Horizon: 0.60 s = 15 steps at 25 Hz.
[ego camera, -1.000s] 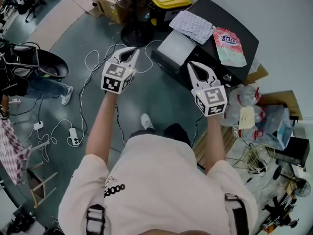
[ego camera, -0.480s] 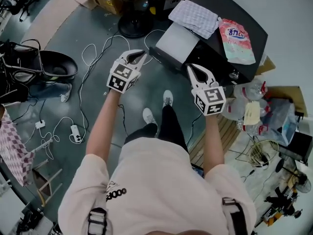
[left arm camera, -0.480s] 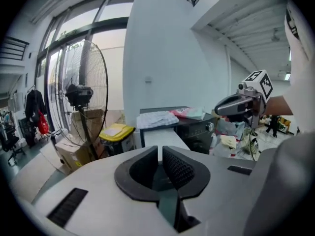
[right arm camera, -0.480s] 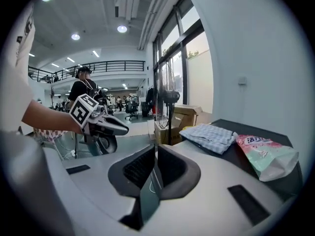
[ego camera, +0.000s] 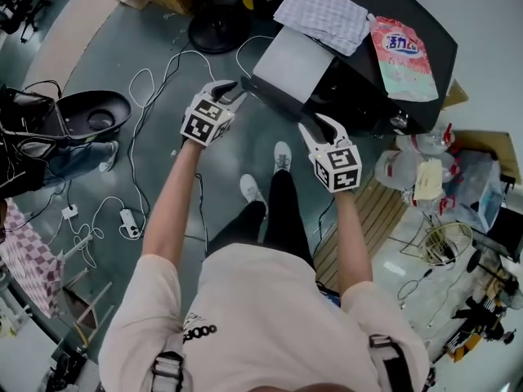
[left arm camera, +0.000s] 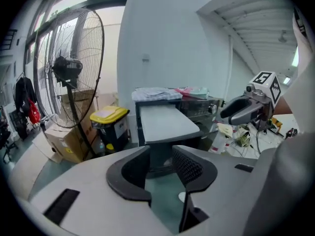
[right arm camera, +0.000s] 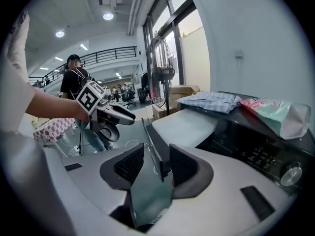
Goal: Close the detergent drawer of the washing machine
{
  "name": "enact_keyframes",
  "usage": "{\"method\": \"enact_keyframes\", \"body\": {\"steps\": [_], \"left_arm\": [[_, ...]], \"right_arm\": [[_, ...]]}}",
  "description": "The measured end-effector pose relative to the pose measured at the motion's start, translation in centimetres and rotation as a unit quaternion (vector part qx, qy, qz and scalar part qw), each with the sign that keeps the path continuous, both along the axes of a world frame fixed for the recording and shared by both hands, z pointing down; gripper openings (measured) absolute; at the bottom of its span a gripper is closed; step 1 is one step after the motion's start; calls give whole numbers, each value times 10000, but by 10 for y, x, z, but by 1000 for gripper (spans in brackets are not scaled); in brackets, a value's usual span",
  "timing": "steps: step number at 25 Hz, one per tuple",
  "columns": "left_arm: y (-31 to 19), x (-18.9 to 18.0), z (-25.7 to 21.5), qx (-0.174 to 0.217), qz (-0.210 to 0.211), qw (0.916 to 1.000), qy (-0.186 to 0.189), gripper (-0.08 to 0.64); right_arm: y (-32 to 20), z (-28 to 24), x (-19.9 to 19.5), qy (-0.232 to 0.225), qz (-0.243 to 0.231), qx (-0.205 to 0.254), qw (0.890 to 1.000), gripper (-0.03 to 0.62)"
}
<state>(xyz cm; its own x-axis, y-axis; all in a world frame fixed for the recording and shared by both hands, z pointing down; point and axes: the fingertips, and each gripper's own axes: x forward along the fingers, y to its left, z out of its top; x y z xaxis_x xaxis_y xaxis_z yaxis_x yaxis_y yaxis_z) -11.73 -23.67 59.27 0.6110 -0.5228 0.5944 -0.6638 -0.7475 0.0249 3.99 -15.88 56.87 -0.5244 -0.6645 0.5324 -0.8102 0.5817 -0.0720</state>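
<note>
The detergent drawer is a flat grey panel that juts out of the black washing machine towards me. My left gripper hangs just in front of the drawer's left corner, jaws opening, nothing between them. In the left gripper view the drawer lies straight ahead beyond the left gripper. My right gripper floats below the drawer's near right side, jaws opening. In the right gripper view a thin dark edge of the machine shows in the gap of the right gripper, and the pads stand clear of it.
A checked cloth and a pink detergent pouch lie on the machine. A standing fan, a yellow-lidded bin and a cardboard box stand to the left. Cables trail on the floor; plastic bags sit at the right.
Both grippers have sunk and moved closer to the drawer. Their jaws, shut a second ago, now stand apart.
</note>
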Motion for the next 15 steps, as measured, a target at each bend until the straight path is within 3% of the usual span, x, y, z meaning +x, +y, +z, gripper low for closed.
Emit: {"method": "enact_keyframes", "body": {"steps": [3,10,15], "left_arm": [[-3,5,16,-195,120,9996,146,206],[-20,3,43,-302,-94,9995,10,212],[-25,14,45,-489,-54,9981,380,230]], "right_arm": [[-2,19,0,49,100,-168,9998,155],[-10,47,-3,-20,334,-488,9982,155],[-14,57,-6,-143,498,-546,9972,145]]}}
